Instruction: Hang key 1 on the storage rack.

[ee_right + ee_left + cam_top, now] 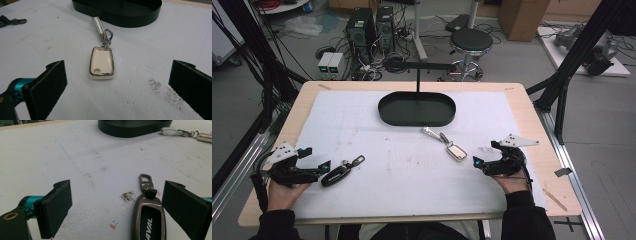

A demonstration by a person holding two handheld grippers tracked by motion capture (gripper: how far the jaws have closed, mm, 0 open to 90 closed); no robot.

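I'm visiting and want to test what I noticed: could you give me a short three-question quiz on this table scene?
1. True or false: the dark key fob lies inside the black oval tray.
2. Which gripper is nearer the cream key fob: A left gripper, B right gripper?
3. Are the right gripper's jaws open or shut?

Key: 1 false, it lies on the white mat. 2 B. 3 open.

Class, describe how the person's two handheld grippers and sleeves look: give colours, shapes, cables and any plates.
Both the left gripper and the right gripper are black tools with teal metal parts near the jaws. Each carries a pale grey three-cornered plate on top and trails a black cable. Their jaws are flat, rectangular black pads. The person wears dark sleeves.
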